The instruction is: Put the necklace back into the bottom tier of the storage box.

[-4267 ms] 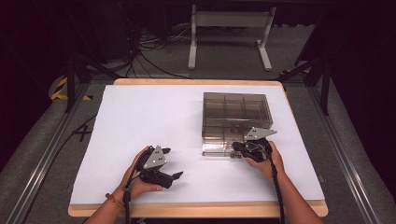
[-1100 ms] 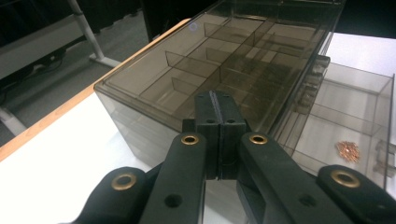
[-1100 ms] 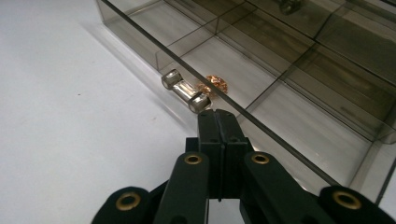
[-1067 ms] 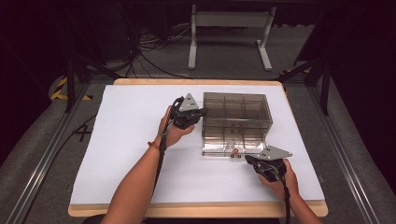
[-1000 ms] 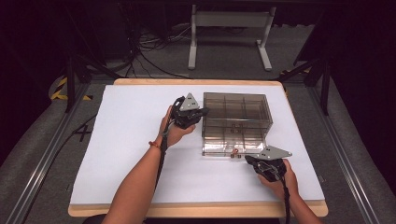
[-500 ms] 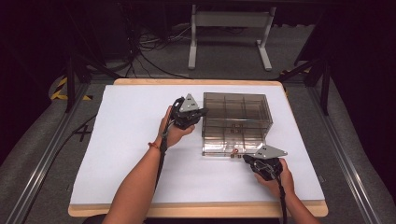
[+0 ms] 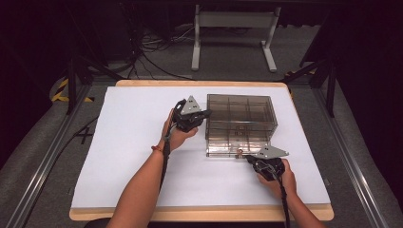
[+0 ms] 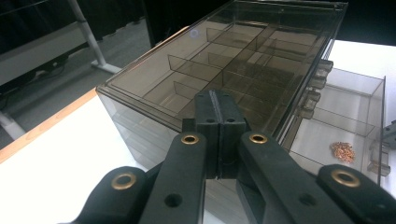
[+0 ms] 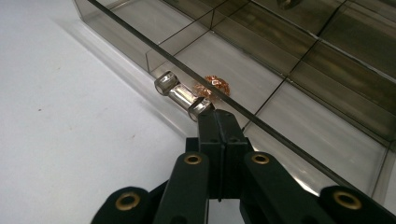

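A smoky clear plastic drawer cabinet (image 7: 241,118) stands on the white worktop (image 7: 123,142), right of its middle and nearer the far edge. Its lowest drawer (image 7: 228,151) is pulled out toward the near edge. The left tool (image 7: 203,114) is at the cabinet's left side near the top edge, just beside the wall; in the left gripper view its jaws are pressed together with nothing between them, their tips against or just short of the cabinet (image 8: 224,60), and contact cannot be told. The right tool (image 7: 248,158) lies at the near front of the open drawer, jaws also pressed together and pinching nothing. In the right gripper view its tips sit just below the drawer's clear bar handle (image 9: 183,96), at the handle's right end, touching or nearly so. A small heap of copper-coloured bits (image 9: 213,87) lies inside the drawer just behind the handle.
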Demonstrator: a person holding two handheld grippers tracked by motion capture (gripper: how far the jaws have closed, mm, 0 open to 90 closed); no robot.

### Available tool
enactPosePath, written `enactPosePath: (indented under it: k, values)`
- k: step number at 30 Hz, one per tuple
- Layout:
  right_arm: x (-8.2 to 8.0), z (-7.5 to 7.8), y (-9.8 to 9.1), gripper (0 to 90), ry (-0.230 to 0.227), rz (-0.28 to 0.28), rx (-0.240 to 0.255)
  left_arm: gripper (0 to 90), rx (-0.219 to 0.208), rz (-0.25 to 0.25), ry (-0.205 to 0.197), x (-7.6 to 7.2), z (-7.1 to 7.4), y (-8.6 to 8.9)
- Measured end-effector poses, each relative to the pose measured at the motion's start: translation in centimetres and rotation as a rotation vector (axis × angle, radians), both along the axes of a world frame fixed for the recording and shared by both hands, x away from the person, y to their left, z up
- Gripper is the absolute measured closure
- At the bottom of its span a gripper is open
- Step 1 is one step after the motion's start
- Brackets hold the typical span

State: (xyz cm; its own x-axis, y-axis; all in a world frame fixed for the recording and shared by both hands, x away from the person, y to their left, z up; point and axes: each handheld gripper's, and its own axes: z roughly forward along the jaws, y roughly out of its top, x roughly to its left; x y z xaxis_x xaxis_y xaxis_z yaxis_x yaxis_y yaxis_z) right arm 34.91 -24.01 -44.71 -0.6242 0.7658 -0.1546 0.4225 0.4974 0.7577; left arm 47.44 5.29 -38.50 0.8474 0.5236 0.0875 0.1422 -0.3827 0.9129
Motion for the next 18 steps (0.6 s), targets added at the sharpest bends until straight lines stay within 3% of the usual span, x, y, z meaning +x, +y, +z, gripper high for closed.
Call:
enactPosePath:
  k: [9,18]
  values:
    - [0.4,0.2,0.5,90.0,-0.011,-0.002,0.006,90.0,-0.015,-0.002,0.009,0.0,-0.1,0.1]
    - [1.1,0.4,0.6,90.0,-0.016,-0.009,0.009,90.0,0.007,-0.006,0.006,0.1,0.1,0.0]
